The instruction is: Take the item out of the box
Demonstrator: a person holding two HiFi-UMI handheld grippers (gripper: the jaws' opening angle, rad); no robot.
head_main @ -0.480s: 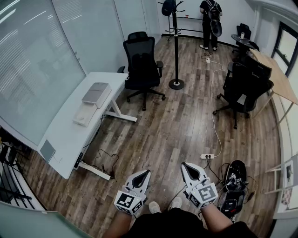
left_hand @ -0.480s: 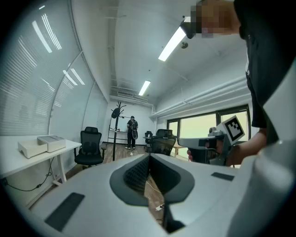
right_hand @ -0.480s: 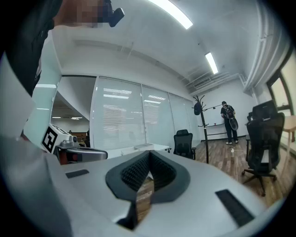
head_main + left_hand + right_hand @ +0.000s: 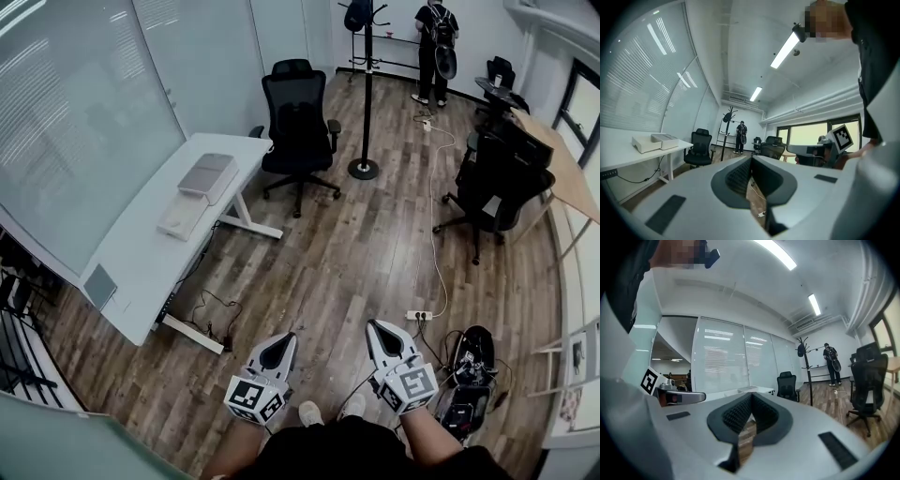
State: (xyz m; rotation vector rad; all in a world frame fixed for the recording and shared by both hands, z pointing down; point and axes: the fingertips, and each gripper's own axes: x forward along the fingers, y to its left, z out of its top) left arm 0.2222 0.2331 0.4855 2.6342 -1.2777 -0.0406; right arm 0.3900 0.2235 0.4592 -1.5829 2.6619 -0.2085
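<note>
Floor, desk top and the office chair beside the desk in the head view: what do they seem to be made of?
Floor: brown wood or wood-look planks with a low sheen; seams and grain show.
Desk top: smooth white board, probably laminate, matte; no grain visible.
Office chair: black, and the back looks like mesh or fabric; too small to tell which.

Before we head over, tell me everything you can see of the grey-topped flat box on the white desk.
The grey-topped box is flat and rectangular, a grey top over pale sides, apparently closed. It lies flat on the white desk, toward the end nearest the black office chair, right beside a white flat box; whether they touch is unclear. Nothing rests on it.
</note>
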